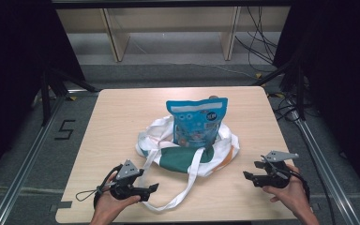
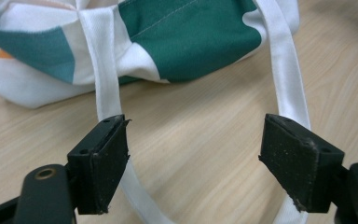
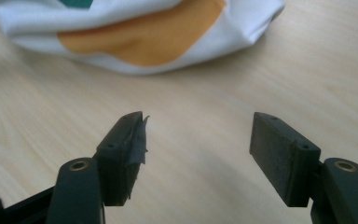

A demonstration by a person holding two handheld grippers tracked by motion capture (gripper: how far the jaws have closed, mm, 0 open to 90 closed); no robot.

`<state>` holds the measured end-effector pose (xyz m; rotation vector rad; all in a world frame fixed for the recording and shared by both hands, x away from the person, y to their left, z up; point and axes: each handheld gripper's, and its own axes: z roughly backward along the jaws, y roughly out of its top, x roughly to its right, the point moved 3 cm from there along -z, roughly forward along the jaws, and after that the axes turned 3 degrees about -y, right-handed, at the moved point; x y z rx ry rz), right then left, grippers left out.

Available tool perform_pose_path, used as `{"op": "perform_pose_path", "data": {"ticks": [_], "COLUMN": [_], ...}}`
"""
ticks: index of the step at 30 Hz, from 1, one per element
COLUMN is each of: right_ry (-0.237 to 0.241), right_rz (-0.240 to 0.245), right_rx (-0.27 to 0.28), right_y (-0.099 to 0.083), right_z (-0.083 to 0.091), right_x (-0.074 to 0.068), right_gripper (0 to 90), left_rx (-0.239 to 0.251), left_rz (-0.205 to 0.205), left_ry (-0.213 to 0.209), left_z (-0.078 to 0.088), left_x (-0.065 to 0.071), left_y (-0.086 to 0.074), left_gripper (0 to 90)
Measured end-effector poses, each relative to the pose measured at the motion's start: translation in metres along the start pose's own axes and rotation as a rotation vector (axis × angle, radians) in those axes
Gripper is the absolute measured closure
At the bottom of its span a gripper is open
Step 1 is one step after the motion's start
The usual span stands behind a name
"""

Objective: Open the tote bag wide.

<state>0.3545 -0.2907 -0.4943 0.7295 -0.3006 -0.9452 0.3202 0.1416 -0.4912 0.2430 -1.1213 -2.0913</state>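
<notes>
The left gripper sits at the near left of the table, held in the person's left hand, and points right toward the loop of a white strap. In the left gripper view its jaws are spread wide – the strap runs under and past the left jaw, and the strap's other run passes beside the right one, with bare wood between the two pads. Neither pad presses on the cloth.

The right gripper is at the near right, in the person's right hand, and points left toward the bag. Its jaws are also spread apart, with only the tabletop between them in the right gripper view; the rubber pad on its left jaw looks frayed at the edge. It is apart from the cloth.

Between the two grippers, at the middle of the table, lies a cloth bag – white with green and orange patches, slumped flat. Its strap trails toward the near edge, close to the left gripper. A blue pouch stands upright in the bag's open mouth, its top well above the cloth.

Beyond the far edge are wooden shelf legs and loose cables on the floor.
</notes>
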Motion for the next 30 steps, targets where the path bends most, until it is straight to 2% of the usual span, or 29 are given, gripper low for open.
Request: {"op": "perform_pose_path", "data": {"ticks": [4,5,6,7,8,9,11,13,14,15,16,17,18,19,20,21,23,24,25,26,27,28,30], "right_ry": [0.001,-0.001,-0.019,-0.019,0.003,0.003,-0.012,-0.013,-0.013,-0.013,-0.013,-0.029,-0.002,-0.002,-0.016,-0.016,-0.003,0.003,0.002,-0.016,-0.013,0.008,-0.009], "right_rz": [-0.007,-0.023,0.0,0.0,-0.012,-0.012,-0.019,-0.005,0.033,0.033,0.063,0.082,0.052,0.052,0.061,0.061,0.053,0.061,0.061,0.054,0.068,0.036,0.029], "right_rx": [-0.001,-0.011,0.004,0.004,0.006,0.006,-0.003,-0.005,0.012,0.012,-0.007,0.003,-0.009,-0.009,-0.01,-0.01,-0.013,-0.005,-0.005,-0.01,-0.008,-0.018,-0.013], "right_y": [-0.013,-0.016,-0.019,-0.019,-0.024,-0.024,-0.03,-0.037,-0.041,-0.041,-0.043,-0.045,-0.046,-0.046,-0.047,-0.047,-0.048,-0.047,-0.047,-0.048,-0.047,-0.048,-0.048], "right_z": [0.003,0.005,0.006,0.006,0.01,0.01,0.013,0.014,0.012,0.012,0.014,0.012,0.014,0.014,0.014,0.014,0.014,0.014,0.014,0.013,0.013,0.015,0.015], "right_x": [-0.005,-0.007,-0.006,-0.006,-0.01,-0.01,-0.014,-0.017,-0.018,-0.018,-0.018,-0.018,-0.02,-0.02,-0.02,-0.02,-0.022,-0.022,-0.022,-0.021,-0.019,-0.021,-0.02], "right_gripper": [35.9,35.8,35.7,35.7,35.7,35.7,35.5,35.2,35.2,35.2,34.8,34.7,34.7,34.7,34.7,34.7,34.5,34.4,34.3,34.1,33.9,33.8,33.8], "left_rx": [0.014,0.003,0.007,0.007,0.015,0.015,0.028,0.017,0.007,0.007,0.03,0.03,0.027,0.027,0.004,0.022,-0.001,0.019,0.014,0.03,0.03,0.014,0.015], "left_rz": [0.012,0.006,0.005,0.005,-0.005,-0.005,0.012,-0.003,-0.011,-0.011,0.021,0.021,0.038,0.038,0.009,0.022,0.019,0.034,0.028,0.037,0.037,0.028,0.022], "left_ry": [0.013,0.002,0.011,0.011,0.021,0.021,0.024,0.033,0.041,0.041,0.05,0.05,0.037,0.037,0.038,0.04,0.046,0.044,0.05,0.068,0.068,0.074,0.078], "left_z": [0.003,0.004,0.005,0.005,0.005,0.005,0.004,0.006,0.006,0.006,0.004,0.004,0.003,0.003,0.004,0.003,0.004,0.002,0.002,0.001,0.001,0.004,0.006], "left_x": [0.002,0.002,0.002,0.002,0.001,0.001,0.002,0.001,0.001,0.001,0.004,0.004,0.005,0.005,0.003,0.004,0.002,0.002,0.001,0.0,0.0,-0.004,-0.006], "left_y": [-0.005,-0.007,-0.01,-0.01,-0.013,-0.013,-0.014,-0.015,-0.018,-0.018,-0.021,-0.021,-0.024,-0.024,-0.025,-0.025,-0.027,-0.028,-0.028,-0.028,-0.028,-0.028,-0.028], "left_gripper": [21.3,21.1,20.9,20.8,20.8,20.8,20.8,20.8,20.8,20.8,20.8,20.8,20.7,20.7,20.6,20.6,20.3,20.2,20.1,20.1,20.1,20.1,20.1]}}
